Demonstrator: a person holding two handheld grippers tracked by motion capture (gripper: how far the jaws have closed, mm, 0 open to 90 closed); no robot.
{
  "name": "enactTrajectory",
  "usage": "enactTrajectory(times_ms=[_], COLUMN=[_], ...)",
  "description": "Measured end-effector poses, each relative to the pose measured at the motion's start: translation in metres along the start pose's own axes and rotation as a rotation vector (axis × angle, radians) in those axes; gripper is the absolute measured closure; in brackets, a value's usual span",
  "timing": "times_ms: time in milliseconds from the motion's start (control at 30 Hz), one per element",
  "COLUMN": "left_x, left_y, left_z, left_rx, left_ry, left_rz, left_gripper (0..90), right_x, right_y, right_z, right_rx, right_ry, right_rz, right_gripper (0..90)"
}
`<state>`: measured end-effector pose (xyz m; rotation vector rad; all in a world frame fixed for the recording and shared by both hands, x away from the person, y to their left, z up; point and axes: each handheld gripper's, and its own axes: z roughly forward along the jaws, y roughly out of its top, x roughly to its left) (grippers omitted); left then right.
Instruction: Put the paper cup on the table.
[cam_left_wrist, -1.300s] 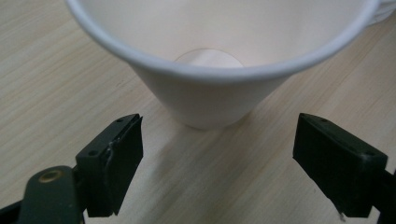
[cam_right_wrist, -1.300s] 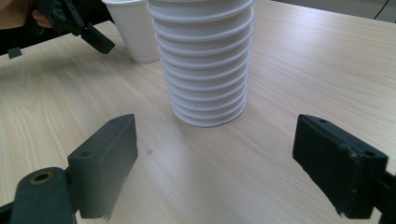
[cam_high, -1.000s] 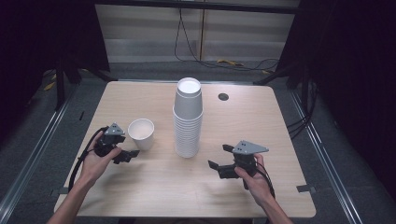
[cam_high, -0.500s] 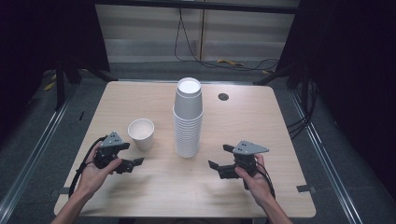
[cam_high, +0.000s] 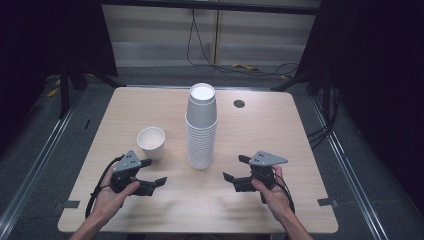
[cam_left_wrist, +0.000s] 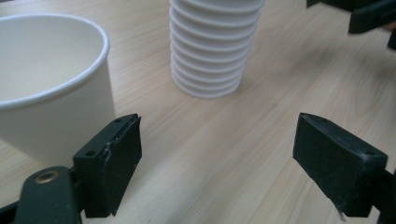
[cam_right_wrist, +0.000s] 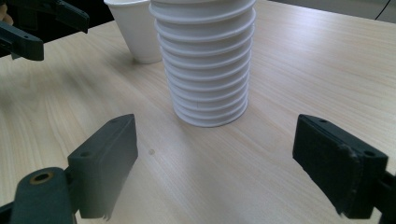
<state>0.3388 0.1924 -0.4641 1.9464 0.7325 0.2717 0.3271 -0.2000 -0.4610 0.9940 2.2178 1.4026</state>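
A tall stack of white paper cups (cam_high: 201, 127) stands mid-table, its base also seen in the left gripper view (cam_left_wrist: 212, 46) and the right gripper view (cam_right_wrist: 205, 60). A single white paper cup (cam_high: 151, 143) stands upright to its left, close by the left jaw (cam_left_wrist: 51, 88) and behind the stack (cam_right_wrist: 135, 30). My left gripper (cam_high: 153, 172) is open on the table just in front of that single cup, nothing between its jaws. My right gripper (cam_high: 236, 169) is open to the right of the stack, pointing at it, also holding nothing.
The light wooden table (cam_high: 280, 140) has a small dark round hole (cam_high: 239, 104) at the back right. Cables trail over the dark floor behind the table. Bare wood lies between the two grippers at the front.
My left gripper has drawn back toward the front edge, away from the single cup, which stays standing where it was. The right gripper has hardly moved.
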Motion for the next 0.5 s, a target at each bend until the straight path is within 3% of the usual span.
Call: enactTrajectory(times_ms=[33,167,300,333,500], left_x=[-0.002,-0.008,-0.013,-0.015,-0.019], left_y=[-0.002,-0.009,-0.011,-0.013,-0.016], left_z=[0.002,0.009,0.011,0.010,0.011], left_rx=[-0.008,-0.016,-0.010,-0.005,0.010], left_ry=[0.014,0.005,-0.013,-0.034,-0.047], left_rz=[-0.006,-0.042,-0.044,-0.047,-0.041], left_gripper=[15.7,15.7,15.6,15.6,15.7], right_x=[0.000,0.001,0.002,0.003,0.002], right_y=[0.000,-0.001,-0.001,-0.001,-0.008], right_z=[0.000,0.002,0.002,0.001,0.002], right_rx=[0.003,0.008,0.000,0.003,-0.009], right_ry=[0.003,0.014,0.024,0.024,0.025], right_rz=[0.001,-0.003,-0.002,0.000,0.003], right_gripper=[13.9,13.9,13.9,13.8,14.1])
